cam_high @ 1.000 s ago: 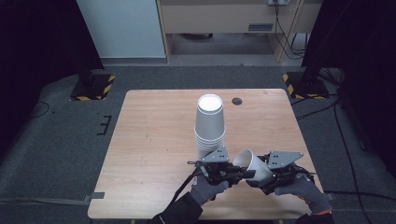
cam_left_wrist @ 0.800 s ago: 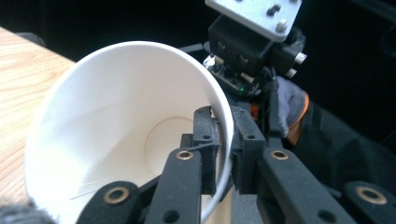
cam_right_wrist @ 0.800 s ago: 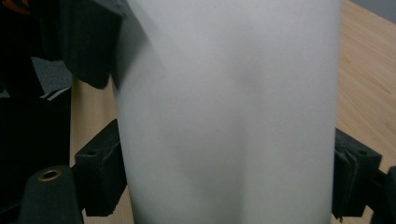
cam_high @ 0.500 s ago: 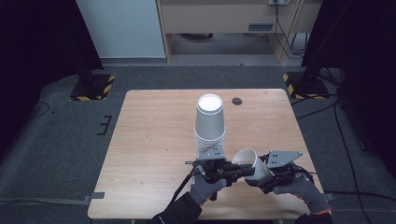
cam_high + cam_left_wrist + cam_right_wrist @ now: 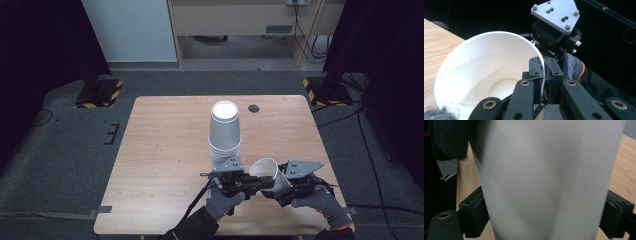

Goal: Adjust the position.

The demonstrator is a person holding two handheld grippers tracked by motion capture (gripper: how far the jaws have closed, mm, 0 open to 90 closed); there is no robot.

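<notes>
a: where was the loose cup (image 5: 270,176)?

b: tilted, off the table (image 5: 165,150) near its front edge, just right of the inverted stack (image 5: 225,135). right gripper (image 5: 286,189) had its jaws clamped across the body, pads on both sides of the wall. left gripper (image 5: 256,184) was pinching the rim, one jaw inside the mouth, one outside.

a: how would it handle?

b: my guess: thin paper, very light, crushes easily. the rolled rim looked the stiffest place to grab. mid-wall would dent under a hard squeeze.

High view: overhead, facing forward across the table (image 5: 165,150).
Gripper views: close-up along the jaws.
Shared: the white cup (image 5: 272,176) (image 5: 486,72) (image 5: 544,180).
</notes>
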